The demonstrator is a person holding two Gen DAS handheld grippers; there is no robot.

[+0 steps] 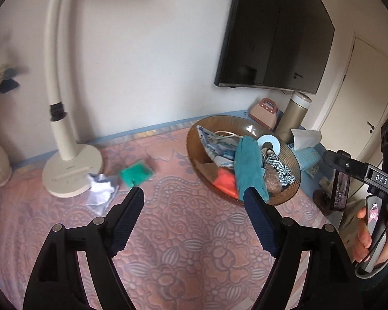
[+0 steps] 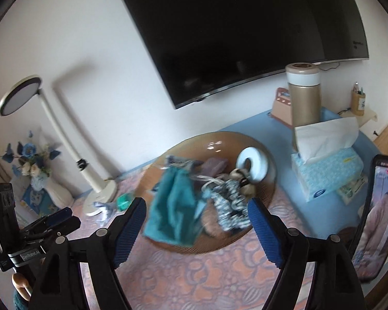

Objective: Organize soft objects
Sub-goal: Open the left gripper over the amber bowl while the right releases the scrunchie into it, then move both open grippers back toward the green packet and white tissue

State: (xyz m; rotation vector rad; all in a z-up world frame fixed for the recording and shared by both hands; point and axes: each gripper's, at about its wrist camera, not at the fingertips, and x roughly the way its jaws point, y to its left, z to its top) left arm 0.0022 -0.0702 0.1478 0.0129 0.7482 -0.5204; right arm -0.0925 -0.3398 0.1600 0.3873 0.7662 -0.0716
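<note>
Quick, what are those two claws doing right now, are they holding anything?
Left claw: open, holding nothing, above the pink cloth.
Right claw: open, empty, in front of the brown bowl.

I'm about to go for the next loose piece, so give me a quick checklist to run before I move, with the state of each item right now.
1. Left gripper empty and jaws apart: ok.
2. Right gripper empty and jaws apart: ok.
3. Loose soft items left outside the bowl: not ok, the green cloth and a crumpled white piece lie on the tablecloth by the lamp base.
4. Path to the green cloth free: ok, only bare tablecloth between it and the left gripper.
5. Room in the brown bowl: ok, its far side is bare.
6. Teal cloth fully inside the bowl: cannot tell, the fingers hide its near end.
</note>
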